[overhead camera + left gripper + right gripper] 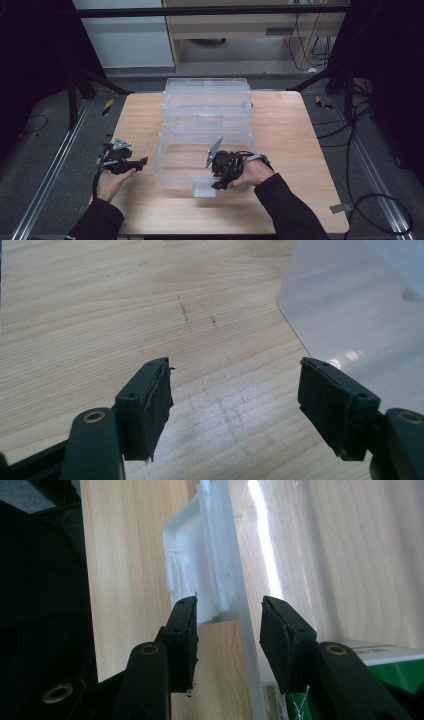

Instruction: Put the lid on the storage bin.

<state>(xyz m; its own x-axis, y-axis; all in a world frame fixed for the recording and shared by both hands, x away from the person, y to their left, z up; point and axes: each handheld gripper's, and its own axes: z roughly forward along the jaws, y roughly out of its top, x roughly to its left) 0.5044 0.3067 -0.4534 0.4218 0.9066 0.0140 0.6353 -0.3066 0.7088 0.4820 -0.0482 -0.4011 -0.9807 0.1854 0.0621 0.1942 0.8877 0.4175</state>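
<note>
Pale matt wooden table (285, 130), glossy clear plastic box (205, 117) with frosted latch (192, 575)

A light wooden table (290, 130) stands on grey carpet (45, 150), pale cabinets (130, 35) behind.

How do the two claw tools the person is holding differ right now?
The left gripper has its jaws spread wide over bare wooden table, beside the clear plastic box. The right gripper has narrower jaws straddling the box's near wall at its white latch, not yet clamped. Both have black padded jaws.
</note>
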